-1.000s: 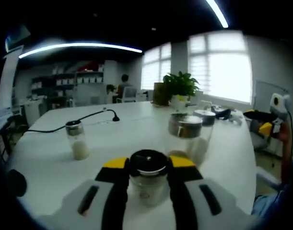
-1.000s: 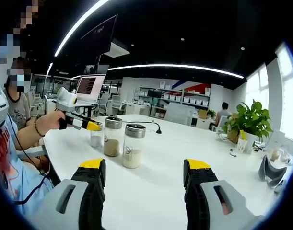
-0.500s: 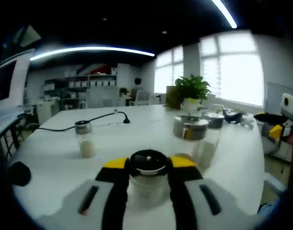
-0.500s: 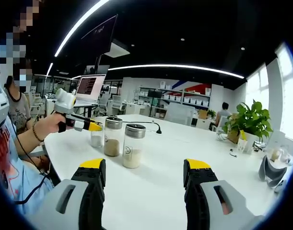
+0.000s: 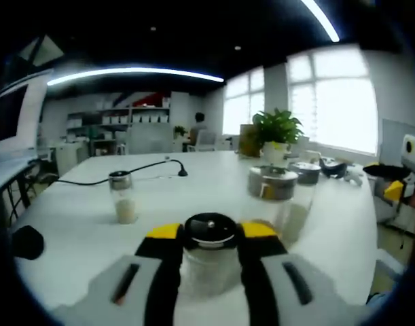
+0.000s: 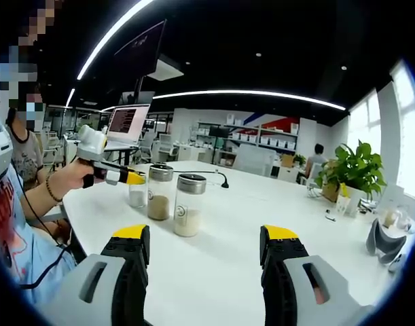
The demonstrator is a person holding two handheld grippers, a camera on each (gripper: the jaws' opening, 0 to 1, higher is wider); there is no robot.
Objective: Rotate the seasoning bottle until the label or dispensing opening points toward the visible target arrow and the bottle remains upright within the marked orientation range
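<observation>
Close up, left gripper [image 5: 208, 238] clamps seasoning bottle [image 5: 208, 255], right gripper [image 6: 206, 248] (fingers apart) idle.

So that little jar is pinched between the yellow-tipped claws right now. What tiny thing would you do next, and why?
Probably a slow twist of the left gripper about the bottle's upright axis. Its jaws stand closed on the black-capped seasoning bottle, which stands upright on the white table, and no target arrow is visible. The right gripper hangs open, away from the jars, so the left must do the turning.
</observation>
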